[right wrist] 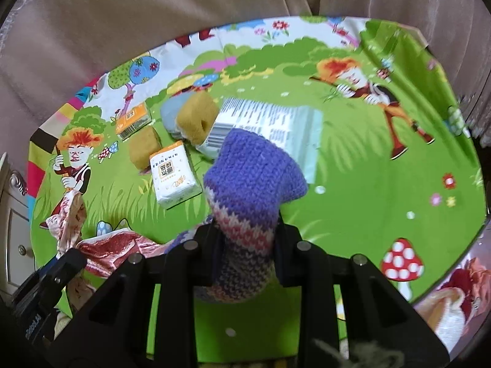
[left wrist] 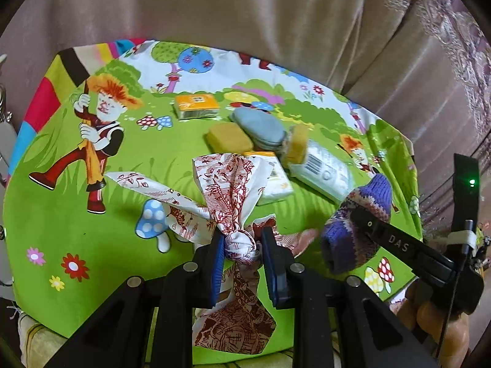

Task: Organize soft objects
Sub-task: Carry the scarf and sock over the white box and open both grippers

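The left gripper (left wrist: pixel 242 245) has its fingers (left wrist: pixel 217 257) closed on the knot of a red-printed cloth (left wrist: pixel 227 190), whose ends spread ahead and below them. The right gripper (right wrist: pixel 247 245) pinches a knitted purple sock (right wrist: pixel 251 184), cuff sticking up past the fingers (right wrist: pixel 287 254). Ahead on the tabletop (left wrist: pixel 61 214) lie sponges (left wrist: pixel 228 137), tissue packs (right wrist: pixel 173 178) and a grey sock (left wrist: pixel 259 127), close together.

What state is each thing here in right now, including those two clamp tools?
left hand-held gripper: shut on the knotted cloth.
knotted cloth: tied, held at its knot.
right hand-held gripper: shut on the knitted sock.
knitted sock: held, lifted above the mat.
tissue pack: lying flat, sealed.
sponge: lying flat on the mat.
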`<state>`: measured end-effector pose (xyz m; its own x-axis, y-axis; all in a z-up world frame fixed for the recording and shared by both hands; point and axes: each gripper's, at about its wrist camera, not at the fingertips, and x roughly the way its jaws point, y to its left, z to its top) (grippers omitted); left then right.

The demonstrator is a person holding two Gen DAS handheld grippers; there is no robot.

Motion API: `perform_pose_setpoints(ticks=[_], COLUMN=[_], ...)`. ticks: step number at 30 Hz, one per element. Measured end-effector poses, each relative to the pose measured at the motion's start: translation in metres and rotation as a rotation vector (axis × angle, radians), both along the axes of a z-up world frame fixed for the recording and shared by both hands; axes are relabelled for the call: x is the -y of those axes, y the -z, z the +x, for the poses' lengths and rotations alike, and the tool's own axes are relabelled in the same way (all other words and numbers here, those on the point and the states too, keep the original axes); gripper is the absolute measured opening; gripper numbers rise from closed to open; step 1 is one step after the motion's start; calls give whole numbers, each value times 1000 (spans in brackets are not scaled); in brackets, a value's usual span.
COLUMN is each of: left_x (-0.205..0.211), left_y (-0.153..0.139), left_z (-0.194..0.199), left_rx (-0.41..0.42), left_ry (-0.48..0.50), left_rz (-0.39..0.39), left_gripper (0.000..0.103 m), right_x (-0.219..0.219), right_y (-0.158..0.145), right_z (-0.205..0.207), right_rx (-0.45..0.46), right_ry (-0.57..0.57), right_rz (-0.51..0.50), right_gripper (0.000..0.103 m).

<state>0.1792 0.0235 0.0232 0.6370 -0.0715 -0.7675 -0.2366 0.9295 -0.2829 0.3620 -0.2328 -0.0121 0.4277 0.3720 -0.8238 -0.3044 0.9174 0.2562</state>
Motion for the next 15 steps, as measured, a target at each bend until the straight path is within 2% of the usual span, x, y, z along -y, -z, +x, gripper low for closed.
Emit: perform_pose_setpoints(ticks=[15], left_x=[50], left_y=[-22], left_z=[-20], left_rx=[48], left_ry=[74], left_rz=[13], left_gripper=[24], right_x=[71], right_y=[-39], right_z=[-31], right_rx=[102], right_ry=[37], right_rz=[-2], right_gripper=[31])
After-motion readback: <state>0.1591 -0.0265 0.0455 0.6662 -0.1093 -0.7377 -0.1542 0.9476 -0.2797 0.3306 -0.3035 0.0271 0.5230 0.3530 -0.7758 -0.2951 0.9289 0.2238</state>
